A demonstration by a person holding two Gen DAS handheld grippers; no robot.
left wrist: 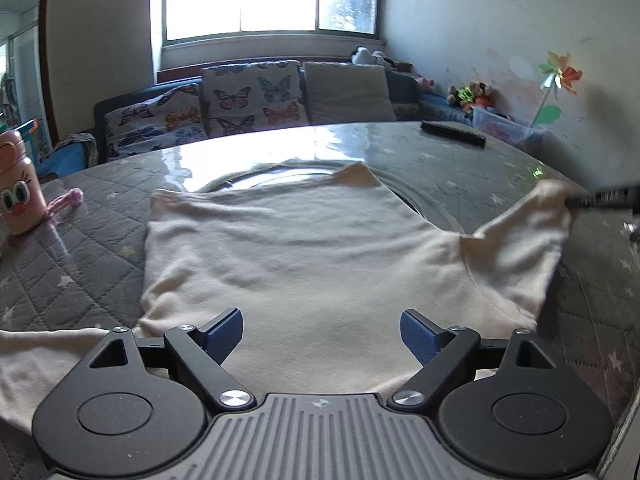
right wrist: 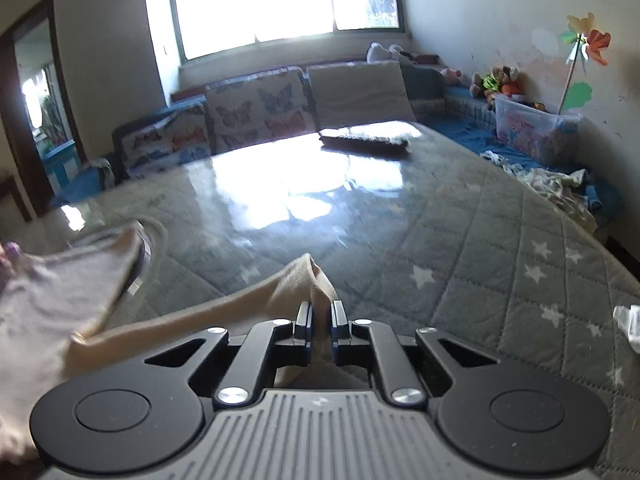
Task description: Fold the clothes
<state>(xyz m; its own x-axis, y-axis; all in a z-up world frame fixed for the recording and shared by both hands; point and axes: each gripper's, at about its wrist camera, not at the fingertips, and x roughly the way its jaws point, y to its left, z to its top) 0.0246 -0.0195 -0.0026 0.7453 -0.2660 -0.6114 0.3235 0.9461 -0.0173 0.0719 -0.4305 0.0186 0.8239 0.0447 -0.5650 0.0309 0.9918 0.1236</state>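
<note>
A cream short-sleeved shirt [left wrist: 304, 248] lies spread on the round table [left wrist: 460, 152], its hem toward me. My left gripper [left wrist: 322, 334] hovers open just above the shirt's near part, blue pads wide apart with nothing between them. The shirt's right sleeve [left wrist: 532, 232] is lifted and pulled out to the right, pinched at its tip by my right gripper [left wrist: 576, 202], seen as a dark bar. In the right wrist view my right gripper [right wrist: 321, 316] is shut on the sleeve [right wrist: 308, 280], with cloth bunched between the pads and trailing off left.
A pink cartoon bottle [left wrist: 18, 184] and a pink strap [left wrist: 66, 204] sit at the table's left. A dark remote [left wrist: 454, 132] lies at the far edge. A sofa with butterfly cushions [left wrist: 248, 96] stands behind. A toy bin [right wrist: 536, 128] and loose clothes [right wrist: 556, 184] lie right.
</note>
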